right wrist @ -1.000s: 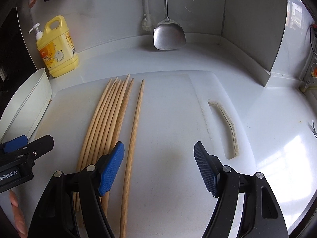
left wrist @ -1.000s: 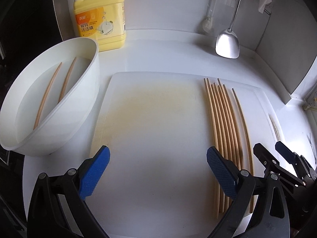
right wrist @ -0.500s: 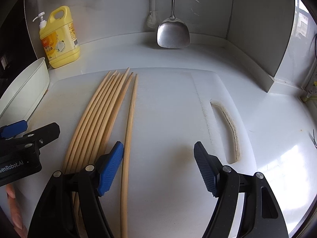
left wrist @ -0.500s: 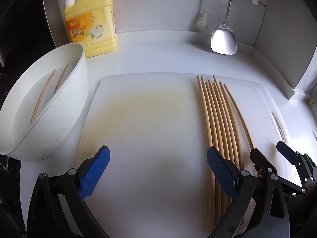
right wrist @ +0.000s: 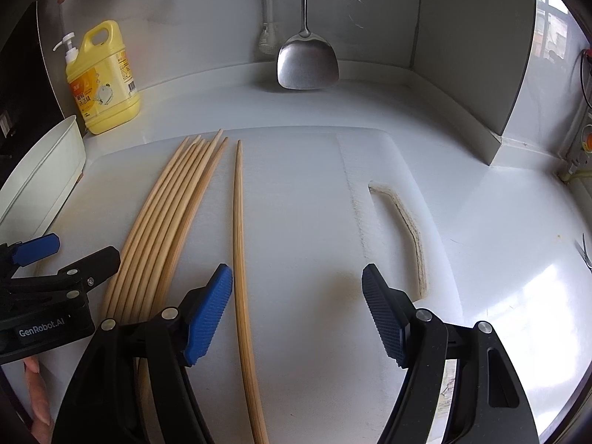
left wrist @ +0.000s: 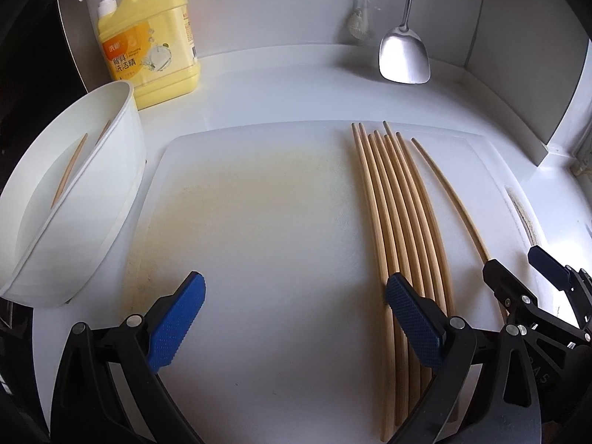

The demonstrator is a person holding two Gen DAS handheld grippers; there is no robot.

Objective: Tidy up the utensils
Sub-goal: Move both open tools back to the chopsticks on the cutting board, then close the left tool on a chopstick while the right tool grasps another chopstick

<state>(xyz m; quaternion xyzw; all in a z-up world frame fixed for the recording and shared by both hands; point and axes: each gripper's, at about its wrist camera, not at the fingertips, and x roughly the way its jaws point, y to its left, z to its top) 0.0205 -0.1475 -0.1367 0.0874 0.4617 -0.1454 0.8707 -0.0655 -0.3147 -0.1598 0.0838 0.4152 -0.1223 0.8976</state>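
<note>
A white plastic cutting board (left wrist: 259,240), rectangular with rounded corners and yellowed in a broad patch, is laid flat on the glossy white worktop (left wrist: 296,88). A curved slot handle with a grimy edge (right wrist: 403,222) is cut through the board near one end. On the board a bundle of slender, round, pale wooden chopsticks (left wrist: 399,214) is laid side by side, touching along their lengths, and a single chopstick (right wrist: 240,259) is set just apart from them.

The left tool (left wrist: 292,318) is held over bare board with its blue, ribbed pads spread wide and nothing between them; its one pad is seen above the edge of the bundle. The right tool (right wrist: 298,310) is likewise spread wide, and the single chopstick is seen between its pads, close to the left pad, ungripped.

Beside the board a smooth white oval tub (left wrist: 74,203) is placed, with two more chopsticks (left wrist: 70,170) lying inside. Behind it a yellow plastic detergent bottle with a white pump (left wrist: 148,37) is stood against the wall. A polished steel spatula (left wrist: 405,55) is hung on the wall, its blade just above the worktop.
</note>
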